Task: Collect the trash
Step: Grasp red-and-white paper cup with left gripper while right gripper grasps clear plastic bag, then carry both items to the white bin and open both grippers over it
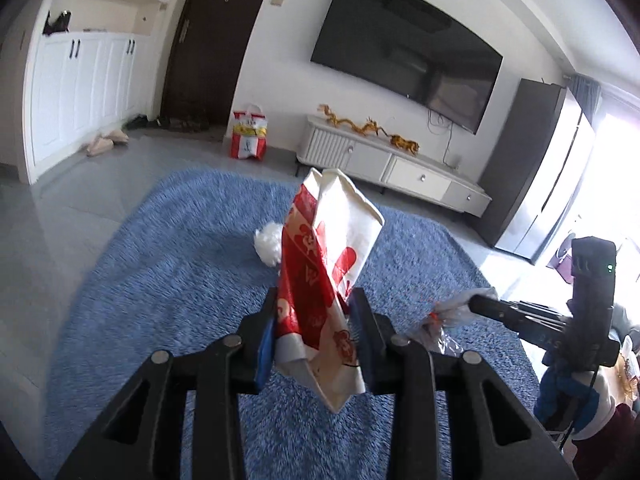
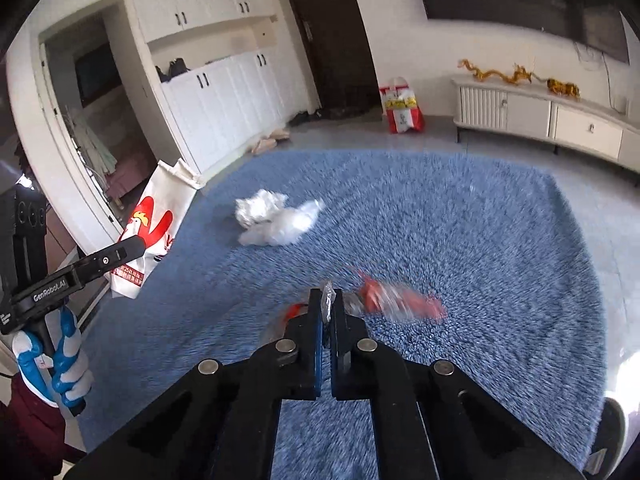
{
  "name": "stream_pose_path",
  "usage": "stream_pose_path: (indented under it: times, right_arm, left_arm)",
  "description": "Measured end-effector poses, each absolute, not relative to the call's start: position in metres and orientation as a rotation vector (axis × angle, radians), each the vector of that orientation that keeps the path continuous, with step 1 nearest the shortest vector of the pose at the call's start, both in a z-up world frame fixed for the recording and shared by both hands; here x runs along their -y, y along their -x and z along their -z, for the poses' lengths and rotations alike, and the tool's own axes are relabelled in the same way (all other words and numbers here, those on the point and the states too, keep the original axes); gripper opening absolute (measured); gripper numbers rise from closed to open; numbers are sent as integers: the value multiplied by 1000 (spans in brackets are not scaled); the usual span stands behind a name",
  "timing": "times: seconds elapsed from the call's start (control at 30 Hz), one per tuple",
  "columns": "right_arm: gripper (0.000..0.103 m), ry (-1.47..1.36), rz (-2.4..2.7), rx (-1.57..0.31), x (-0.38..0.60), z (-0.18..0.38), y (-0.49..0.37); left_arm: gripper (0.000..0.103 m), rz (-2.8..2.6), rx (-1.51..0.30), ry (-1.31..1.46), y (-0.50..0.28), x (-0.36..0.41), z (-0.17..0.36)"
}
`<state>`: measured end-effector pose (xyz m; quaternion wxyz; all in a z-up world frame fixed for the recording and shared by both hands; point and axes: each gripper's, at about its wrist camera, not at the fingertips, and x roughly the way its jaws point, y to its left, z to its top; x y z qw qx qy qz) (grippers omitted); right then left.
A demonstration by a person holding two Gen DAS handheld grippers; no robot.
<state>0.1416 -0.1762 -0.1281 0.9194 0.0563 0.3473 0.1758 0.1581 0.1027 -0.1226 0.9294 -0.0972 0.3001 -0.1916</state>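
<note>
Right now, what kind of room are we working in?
Most likely a home living room: a large wall-mounted TV hangs above a low white media cabinet, and a shaggy blue rug covers the tiled floor. A dark entry door beside white built-in cupboards fits that.

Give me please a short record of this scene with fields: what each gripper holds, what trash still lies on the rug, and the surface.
left gripper: shut on the red and white paper bag, held upright above the rug
right gripper: shut on a clear plastic wrapper with red print, which trails to the side, blurred
trash on rug: crumpled white plastic
surface: blue shaggy rug
</note>
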Motion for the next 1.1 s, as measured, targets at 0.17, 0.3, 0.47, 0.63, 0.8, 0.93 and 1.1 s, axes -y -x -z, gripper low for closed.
stream_pose_path:
  times: [0.17, 0.3, 0.47, 0.63, 0.8, 0.93, 1.1]
  right_arm:
    - [2, -99, -367, -646, 178, 99, -112]
    - [2, -93, -357, -579, 188, 74, -84]
    - [2, -94, -322, -496, 214, 46, -49]
    - [2, -104, -262, -435, 251, 30, -24]
    - [2, -123, -174, -398, 302, 26, -1]
    - [2, -141, -92, -391, 346, 32, 15]
    - [2, -173, 27, -423, 405, 55, 31]
  left_arm:
    - [32, 383, -565, 180, -128, -103, 96]
    - [32, 394, -529, 154, -107, -91, 74]
    - [32, 428, -486, 116, -88, -67, 50]
    - [32, 481, -461, 78, -79, -30, 31]
    - [32, 565, -456, 10, -72, 28, 19]
    - [32, 664, -479, -42, -71, 88, 19]
    - [32, 784, -532, -126, -67, 169, 31]
